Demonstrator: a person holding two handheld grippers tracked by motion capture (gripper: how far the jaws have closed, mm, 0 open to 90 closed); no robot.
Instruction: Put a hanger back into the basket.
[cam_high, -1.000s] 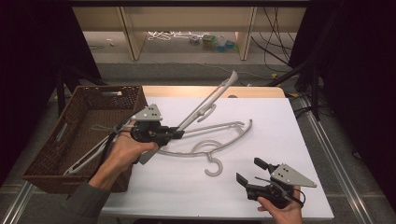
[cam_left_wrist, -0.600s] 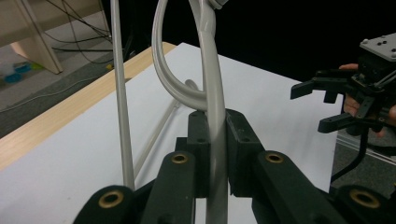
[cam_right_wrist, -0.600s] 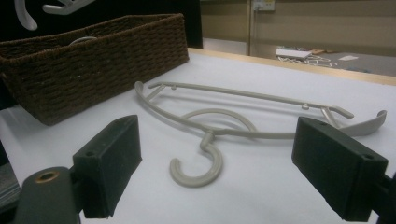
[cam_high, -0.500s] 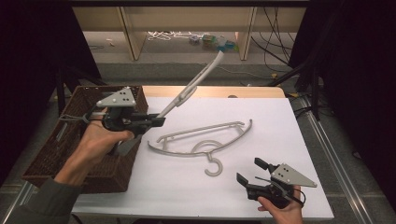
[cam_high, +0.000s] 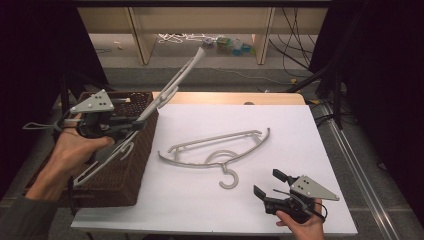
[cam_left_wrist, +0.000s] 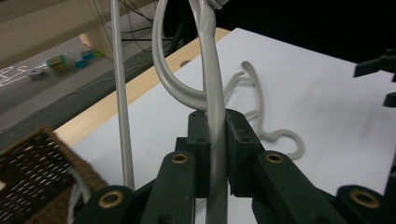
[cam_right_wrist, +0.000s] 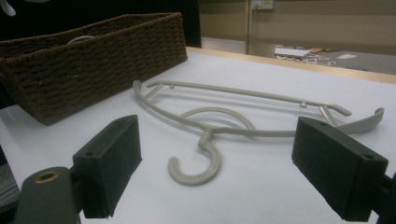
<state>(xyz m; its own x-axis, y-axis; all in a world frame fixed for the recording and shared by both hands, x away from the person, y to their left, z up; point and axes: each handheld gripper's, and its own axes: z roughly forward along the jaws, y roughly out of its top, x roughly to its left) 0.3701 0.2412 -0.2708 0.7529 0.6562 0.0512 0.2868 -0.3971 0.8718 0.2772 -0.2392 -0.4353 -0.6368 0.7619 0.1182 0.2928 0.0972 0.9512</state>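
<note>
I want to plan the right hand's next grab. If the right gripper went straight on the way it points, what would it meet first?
Most likely the hanger lying on the table: its hook lies between the open right gripper jaws' line of sight, with the basket farther off to the left. Depth is hard to judge.

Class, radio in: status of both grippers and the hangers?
Left gripper shut on grey plastic hanger above brown wicker basket. Right gripper open. Second hanger lies unobstructed.

Left gripper (cam_high: 131, 124) raised, jaws clamped, right gripper (cam_high: 270, 184) low, jaws wide apart
</note>
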